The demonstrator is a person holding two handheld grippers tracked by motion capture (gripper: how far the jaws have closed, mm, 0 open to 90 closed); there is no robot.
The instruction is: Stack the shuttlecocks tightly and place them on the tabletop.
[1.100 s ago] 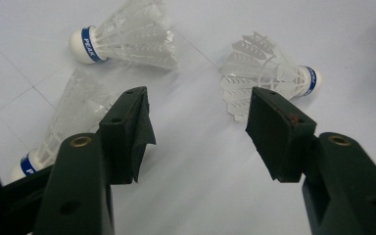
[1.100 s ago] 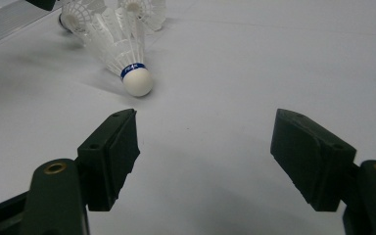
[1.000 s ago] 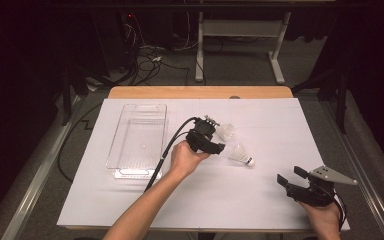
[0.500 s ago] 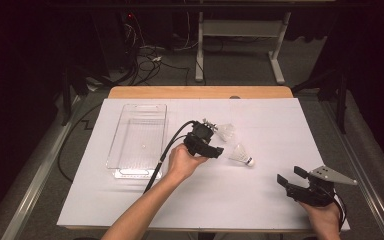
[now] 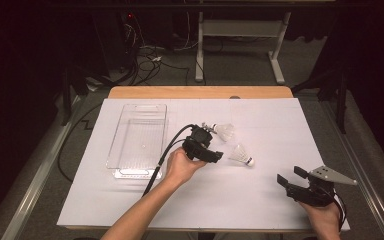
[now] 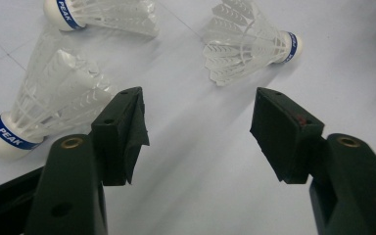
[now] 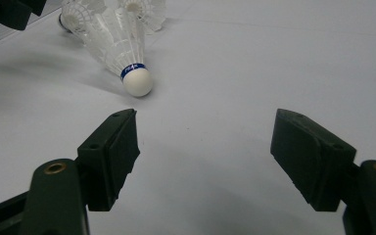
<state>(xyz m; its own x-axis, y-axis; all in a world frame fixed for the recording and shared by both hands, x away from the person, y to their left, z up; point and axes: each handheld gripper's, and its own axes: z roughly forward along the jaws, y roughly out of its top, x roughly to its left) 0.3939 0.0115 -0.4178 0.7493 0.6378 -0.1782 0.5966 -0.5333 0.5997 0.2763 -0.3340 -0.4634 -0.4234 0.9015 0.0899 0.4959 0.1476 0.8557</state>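
Shuttlecock look: white feather skirts, rounded white cork heads, a blue band reading PEAK round each head.
Shuttlecock count: three on the white table cover [image 5: 260, 200] — all lying on their sides.
Nearest shuttlecock [image 6: 44, 110]: just left of the left jaw in the left gripper view, head toward the camera, not between the jaws.
Second shuttlecock [image 6: 100, 12]: farther off at top left, head to the left.
Third shuttlecock [image 6: 247, 41]: ahead and right, head pointing right; in the high view lying apart from the other two, toward the right gripper.
Left gripper [image 5: 211, 150]: near the table's middle, jaws wide apart and just opening further, bare cover between the pads.
Right gripper [image 5: 294, 180]: at the near right corner, well apart from the shuttlecocks, jaws spread wide, nothing held.
Clear plastic bin [image 5: 125, 172]: one — left of the left gripper, nothing inside.
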